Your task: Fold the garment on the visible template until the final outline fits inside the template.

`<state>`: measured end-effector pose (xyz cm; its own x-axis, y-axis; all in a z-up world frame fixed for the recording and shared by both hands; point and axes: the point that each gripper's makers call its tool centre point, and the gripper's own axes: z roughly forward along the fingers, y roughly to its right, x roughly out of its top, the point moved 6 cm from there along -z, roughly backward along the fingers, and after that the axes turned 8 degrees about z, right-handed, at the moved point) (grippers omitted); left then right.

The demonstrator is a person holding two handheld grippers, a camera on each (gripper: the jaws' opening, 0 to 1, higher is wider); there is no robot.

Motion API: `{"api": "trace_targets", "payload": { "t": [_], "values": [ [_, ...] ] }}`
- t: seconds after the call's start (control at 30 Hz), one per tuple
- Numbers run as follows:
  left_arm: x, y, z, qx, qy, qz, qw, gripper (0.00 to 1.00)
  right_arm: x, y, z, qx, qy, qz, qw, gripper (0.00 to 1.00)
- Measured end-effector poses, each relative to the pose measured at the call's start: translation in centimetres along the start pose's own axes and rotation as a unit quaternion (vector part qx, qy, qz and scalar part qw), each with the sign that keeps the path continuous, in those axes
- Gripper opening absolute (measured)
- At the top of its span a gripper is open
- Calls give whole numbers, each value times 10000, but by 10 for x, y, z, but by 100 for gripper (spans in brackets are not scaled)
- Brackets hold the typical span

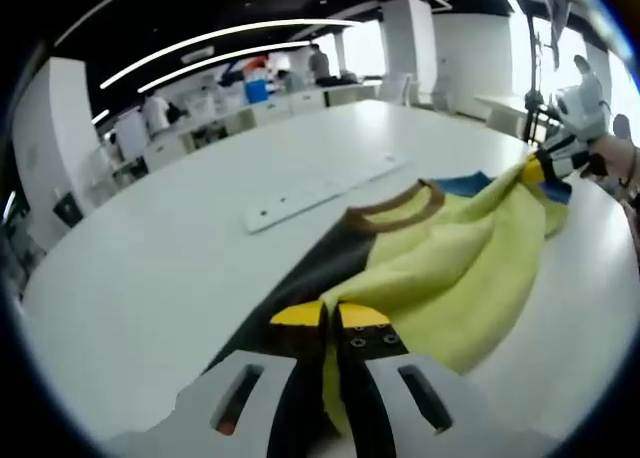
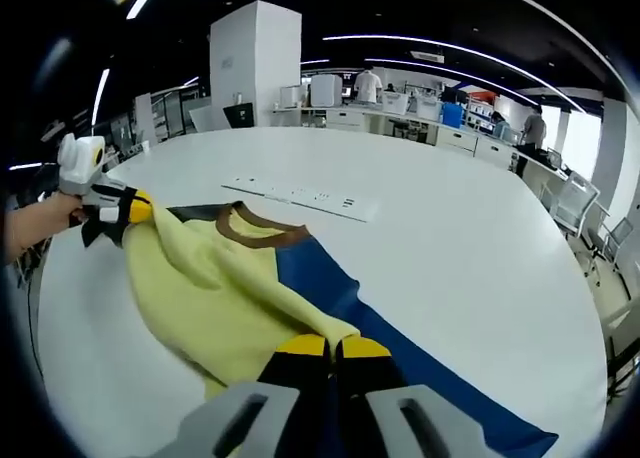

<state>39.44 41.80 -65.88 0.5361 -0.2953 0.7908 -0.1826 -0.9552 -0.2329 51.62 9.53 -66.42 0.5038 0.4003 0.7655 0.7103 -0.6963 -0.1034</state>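
Note:
A yellow garment (image 1: 450, 278) with a brown collar (image 1: 400, 203), a black panel and a blue panel lies partly folded on the white table (image 1: 150, 278). My left gripper (image 1: 330, 318) is shut on a hem fold where yellow meets black. At the far right my right gripper (image 1: 555, 163), held by a hand, pinches another corner. In the right gripper view the garment (image 2: 220, 298) shows its collar (image 2: 265, 233) and blue panel (image 2: 400, 348). There my right gripper (image 2: 333, 348) is shut on the yellow edge, and my left gripper (image 2: 115, 208) grips the far left corner.
A long white strip (image 1: 320, 193) lies flat on the table beyond the collar, also seen as the strip (image 2: 300, 196). Office chairs (image 2: 575, 213) stand past the table's right edge. A white pillar (image 2: 255, 63) and desks with people are far behind.

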Motion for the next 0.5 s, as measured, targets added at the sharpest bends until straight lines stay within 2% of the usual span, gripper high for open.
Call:
{"api": "trace_targets", "payload": {
  "t": [0.27, 0.37, 0.43, 0.5],
  "values": [
    [-6, 2, 6, 95, -222, 118, 9996, 1, -6, 2, 5, -90, -149, 64, 9998, 0],
    [-8, 2, 6, 129, -272, 120, 9995, 3, -7, 2, 6, -112, -145, 283, 9994, 0],
    [-8, -1, 5, 256, -275, 90, 9993, 9, -5, 4, 5, -157, -85, 475, 9987, 0],
    [-7, -6, 3, 399, -274, 42, 9988, 22, -2, 5, 3, -172, -43, 726, 9972, 0]
  ]
}}
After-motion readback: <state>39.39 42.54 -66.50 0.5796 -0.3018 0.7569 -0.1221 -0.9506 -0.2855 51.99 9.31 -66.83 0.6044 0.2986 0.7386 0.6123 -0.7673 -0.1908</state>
